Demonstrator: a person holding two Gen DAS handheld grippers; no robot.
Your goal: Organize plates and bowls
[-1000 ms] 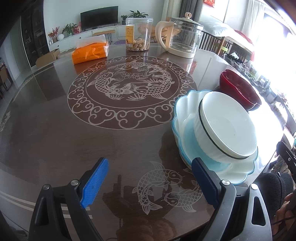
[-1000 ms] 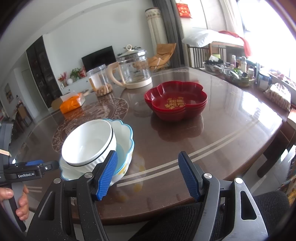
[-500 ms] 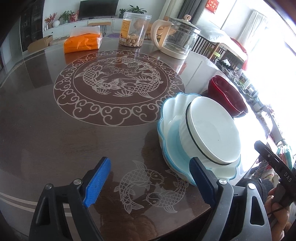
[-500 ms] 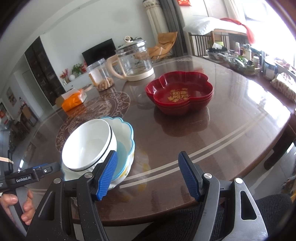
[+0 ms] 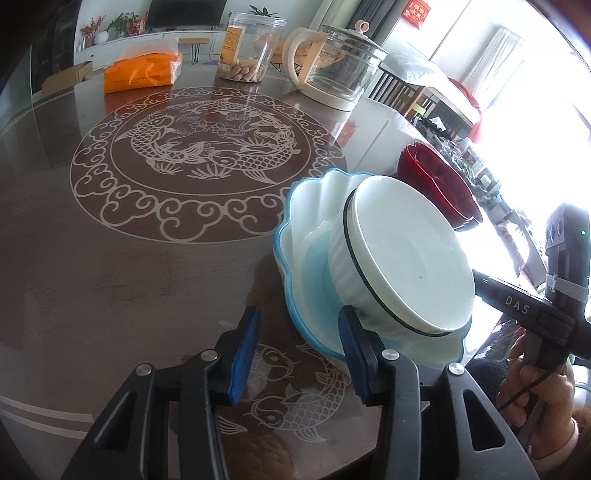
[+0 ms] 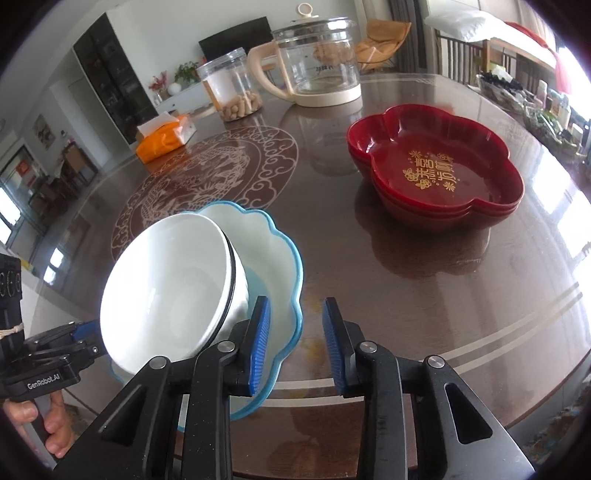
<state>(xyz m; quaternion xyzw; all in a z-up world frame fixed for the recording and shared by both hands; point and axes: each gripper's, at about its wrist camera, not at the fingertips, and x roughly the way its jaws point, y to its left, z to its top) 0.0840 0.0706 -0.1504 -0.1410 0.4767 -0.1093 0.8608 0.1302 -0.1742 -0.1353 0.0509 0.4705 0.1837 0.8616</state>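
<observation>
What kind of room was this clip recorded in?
Most likely a home living and dining room: a dark dining table with a fish pattern, a television on the far wall, and a glass kettle beside a snack jar.

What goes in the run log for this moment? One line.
left gripper: jaws closing astride blue-rimmed scalloped plate edge | right gripper: jaws closing astride same plate | tilted white ribbed bowl on plate

Glass kettle (image 6: 320, 59) with cream handle, clear jar of peanuts (image 6: 232, 88), orange tissue pack (image 6: 165, 137), dark patterned table (image 6: 424, 280)
</observation>
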